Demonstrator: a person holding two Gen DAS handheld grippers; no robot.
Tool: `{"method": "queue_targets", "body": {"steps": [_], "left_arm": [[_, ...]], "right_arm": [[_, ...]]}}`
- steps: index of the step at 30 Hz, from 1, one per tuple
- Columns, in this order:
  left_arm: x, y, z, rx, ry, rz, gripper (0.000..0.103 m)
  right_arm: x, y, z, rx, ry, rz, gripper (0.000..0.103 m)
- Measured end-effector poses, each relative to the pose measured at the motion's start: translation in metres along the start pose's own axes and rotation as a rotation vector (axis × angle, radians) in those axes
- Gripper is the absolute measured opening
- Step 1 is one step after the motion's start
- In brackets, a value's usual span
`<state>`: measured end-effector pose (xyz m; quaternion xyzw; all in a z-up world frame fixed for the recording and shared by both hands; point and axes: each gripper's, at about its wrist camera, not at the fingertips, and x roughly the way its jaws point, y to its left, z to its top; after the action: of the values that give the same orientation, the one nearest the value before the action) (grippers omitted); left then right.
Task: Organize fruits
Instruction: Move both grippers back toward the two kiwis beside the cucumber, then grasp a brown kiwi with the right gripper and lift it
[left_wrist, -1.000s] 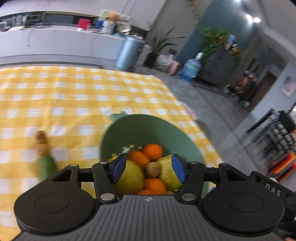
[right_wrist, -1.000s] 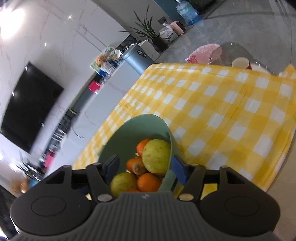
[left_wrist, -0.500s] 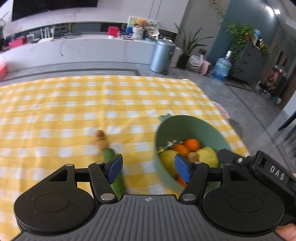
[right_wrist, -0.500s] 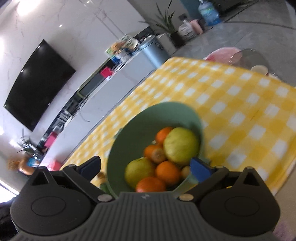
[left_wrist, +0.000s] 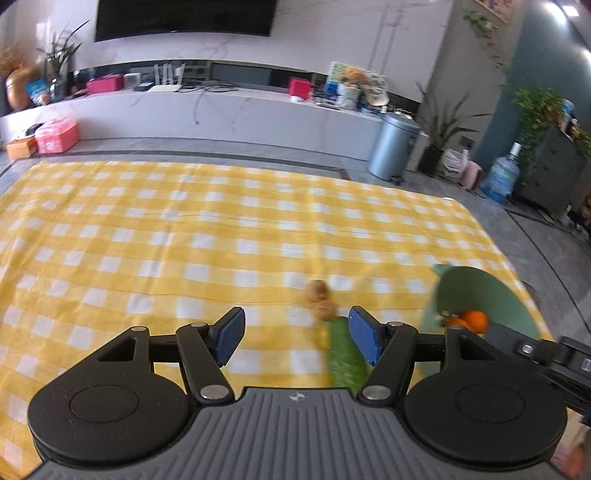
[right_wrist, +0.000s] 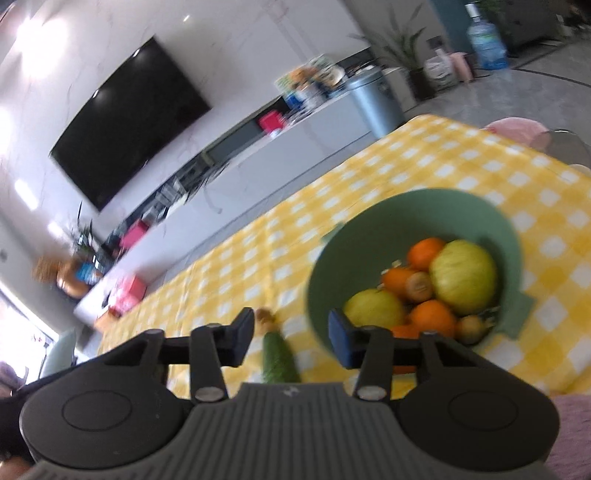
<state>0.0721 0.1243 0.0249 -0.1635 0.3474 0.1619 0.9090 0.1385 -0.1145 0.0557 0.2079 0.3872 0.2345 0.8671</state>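
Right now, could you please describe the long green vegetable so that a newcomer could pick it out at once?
Start from the yellow checked tablecloth and find the green bowl full of fruit. Just beside the bowl, lying flat on the cloth, is the cucumber, with a knobbly tan piece at its far tip. It is the only long, dark green thing; everything in the bowl is round and orange or yellow-green.

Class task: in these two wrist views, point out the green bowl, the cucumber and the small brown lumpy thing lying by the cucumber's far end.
green bowl (right_wrist: 384, 218), right wrist view, far rim.
cucumber (right_wrist: 277, 356), right wrist view, middle of its body.
small brown lumpy thing (left_wrist: 320, 299), left wrist view, its centre.
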Motion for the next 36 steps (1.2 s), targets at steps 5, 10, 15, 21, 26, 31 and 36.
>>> {"method": "queue_targets", "body": {"steps": [5, 10, 15, 21, 26, 31, 36], "left_arm": [[0.025, 0.033, -0.005, -0.068, 0.007, -0.022, 0.076], [0.049, 0.051, -0.014, -0.076, 0.049, -0.044, 0.074], [0.057, 0.05, -0.021, -0.03, 0.064, 0.003, 0.074], [0.066, 0.064, -0.023, -0.095, 0.114, 0.034, 0.074], [0.071, 0.072, -0.02, -0.122, 0.146, 0.042, 0.074], [0.073, 0.064, -0.022, -0.062, 0.151, 0.077, 0.074], [0.075, 0.063, -0.023, -0.056, 0.163, 0.068, 0.074]], "right_arm": [[0.028, 0.025, 0.003, -0.058, 0.064, -0.026, 0.04], [0.061, 0.052, 0.009, -0.135, 0.117, -0.089, 0.037], [0.105, 0.076, 0.019, -0.201, 0.167, -0.14, 0.037], [0.166, 0.087, 0.023, -0.215, 0.268, -0.192, 0.039], [0.204, 0.087, 0.011, -0.255, 0.341, -0.238, 0.038], [0.217, 0.089, -0.003, -0.344, 0.339, -0.276, 0.037], [0.227, 0.084, -0.01, -0.342, 0.36, -0.284, 0.032]]}}
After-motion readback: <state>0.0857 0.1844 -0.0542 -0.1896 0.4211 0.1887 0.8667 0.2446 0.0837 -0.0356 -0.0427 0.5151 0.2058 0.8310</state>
